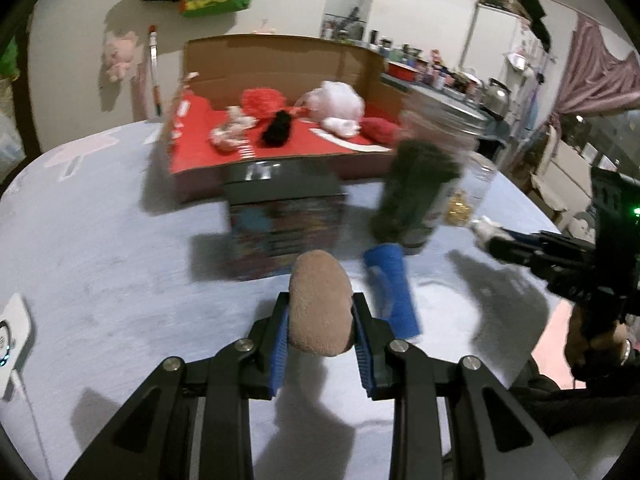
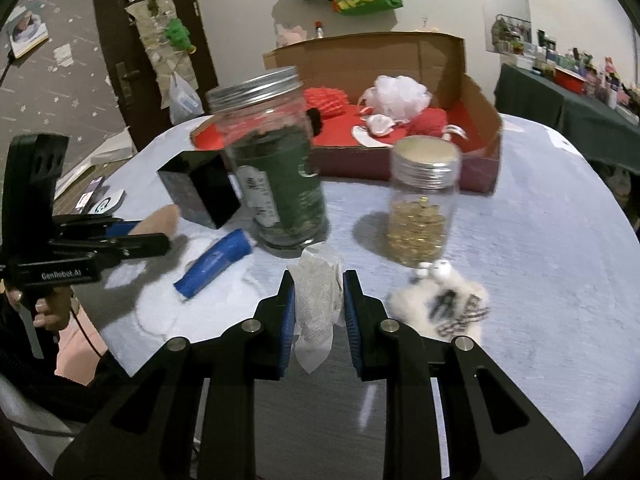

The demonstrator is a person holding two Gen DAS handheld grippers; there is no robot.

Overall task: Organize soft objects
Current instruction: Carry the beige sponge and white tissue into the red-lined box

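A tan sponge (image 1: 320, 312) is gripped between the left gripper (image 1: 320, 330) jaws, a white mesh pad (image 2: 318, 300) between the right gripper (image 2: 318, 312) jaws; both are held clear of the surface (image 2: 540, 260), probably for transfer. Beyond the jaws, past 2 jars, the cardboard box (image 2: 484, 120) is seen holding gathered soft items.

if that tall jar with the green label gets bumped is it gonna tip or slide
The green-label jar looks tall for its base, so a knock near its metal lid would probably tip it rather than slide it. Its clear wall seems hard and smooth, likely slippery to grip. Being only partly filled with dark contents low down, it may be steadier against a low push.
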